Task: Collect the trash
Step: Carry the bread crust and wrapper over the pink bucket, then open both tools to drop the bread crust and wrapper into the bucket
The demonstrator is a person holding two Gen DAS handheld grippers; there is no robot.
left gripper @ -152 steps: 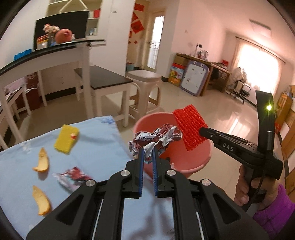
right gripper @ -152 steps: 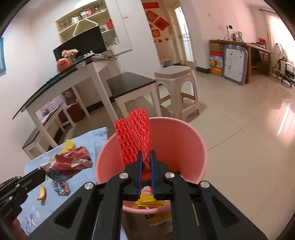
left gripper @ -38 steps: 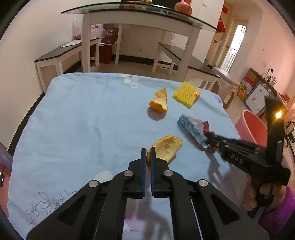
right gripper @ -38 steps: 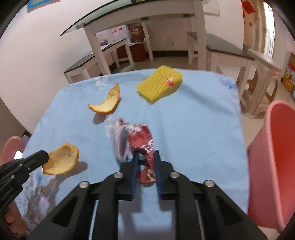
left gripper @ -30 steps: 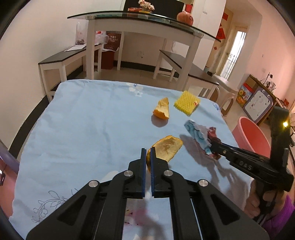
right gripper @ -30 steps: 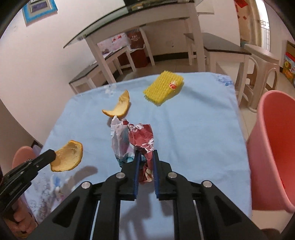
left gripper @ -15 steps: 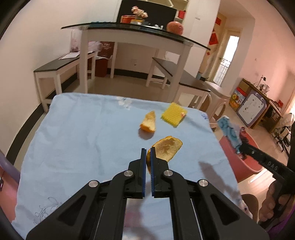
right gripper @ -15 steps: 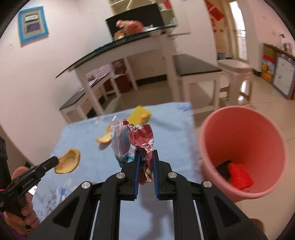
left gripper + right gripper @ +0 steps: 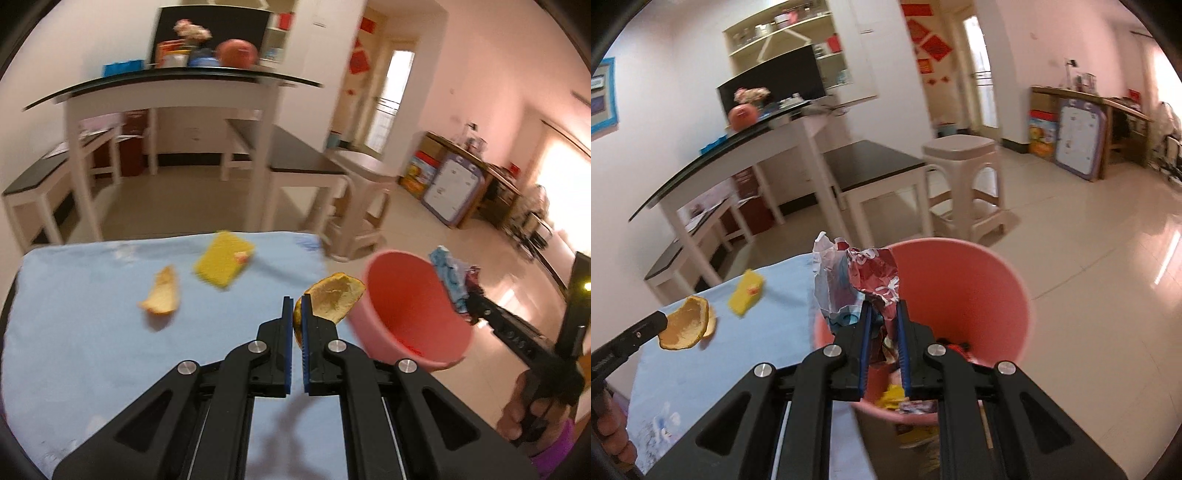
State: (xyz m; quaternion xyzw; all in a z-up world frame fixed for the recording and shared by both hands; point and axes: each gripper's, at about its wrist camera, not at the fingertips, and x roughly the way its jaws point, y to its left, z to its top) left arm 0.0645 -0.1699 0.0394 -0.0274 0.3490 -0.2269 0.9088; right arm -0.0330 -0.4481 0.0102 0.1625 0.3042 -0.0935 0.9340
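Note:
My left gripper (image 9: 294, 308) is shut on an orange peel (image 9: 334, 296) and holds it in the air by the table's right edge, next to the pink bin (image 9: 402, 314). My right gripper (image 9: 881, 314) is shut on a crumpled red, white and blue wrapper (image 9: 857, 286) and holds it over the pink bin's (image 9: 993, 280) left rim. The wrapper (image 9: 452, 275) also shows beyond the bin in the left wrist view. The peel (image 9: 685, 323) shows at the left of the right wrist view. The bin holds several pieces of trash.
On the blue tablecloth (image 9: 92, 332) lie a second orange peel (image 9: 160, 295) and a yellow foam net (image 9: 221, 262). Behind stand a white desk (image 9: 166, 92), a dark bench (image 9: 291, 162) and a beige plastic stool (image 9: 964, 184). The bin stands on the tiled floor.
Both grippers have swung right from over the table toward the bin. The wrapper now hangs over the bin's rim and the peel is at the table's right edge.

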